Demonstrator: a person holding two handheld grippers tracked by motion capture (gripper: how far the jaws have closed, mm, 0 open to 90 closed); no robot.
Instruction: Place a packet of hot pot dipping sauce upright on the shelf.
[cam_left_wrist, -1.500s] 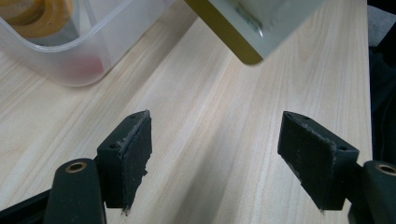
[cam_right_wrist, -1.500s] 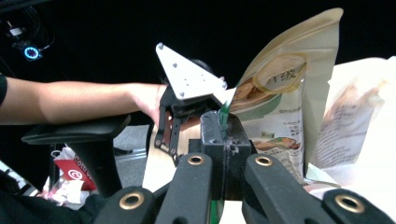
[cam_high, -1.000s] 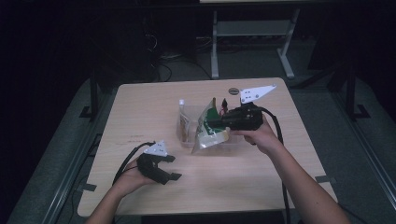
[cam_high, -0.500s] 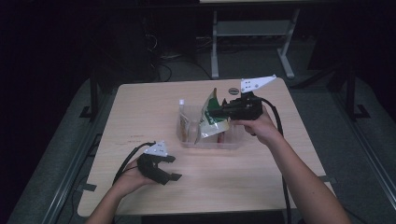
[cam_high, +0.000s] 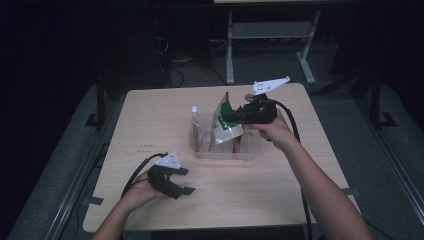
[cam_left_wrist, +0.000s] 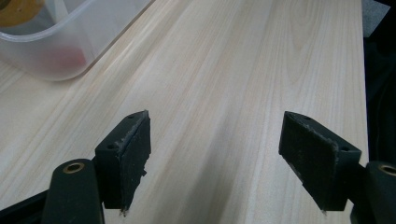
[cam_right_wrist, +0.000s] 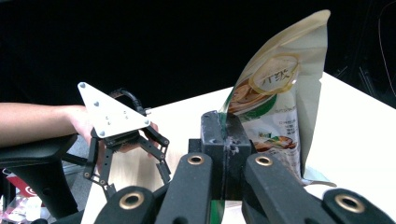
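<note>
Right gripper (cam_right_wrist: 225, 140) hides snack pouch's (cam_right_wrist: 275, 98) lower edge.

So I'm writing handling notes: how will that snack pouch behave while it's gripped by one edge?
Probably floppy: the snack pouch curves above the right gripper, pinched at its edge. Likely light, since it stays up. Its glossy film may slip.

Bare table (cam_high: 280, 185) lies free between the clear bin (cam_high: 225, 150) and the near edge.
</note>
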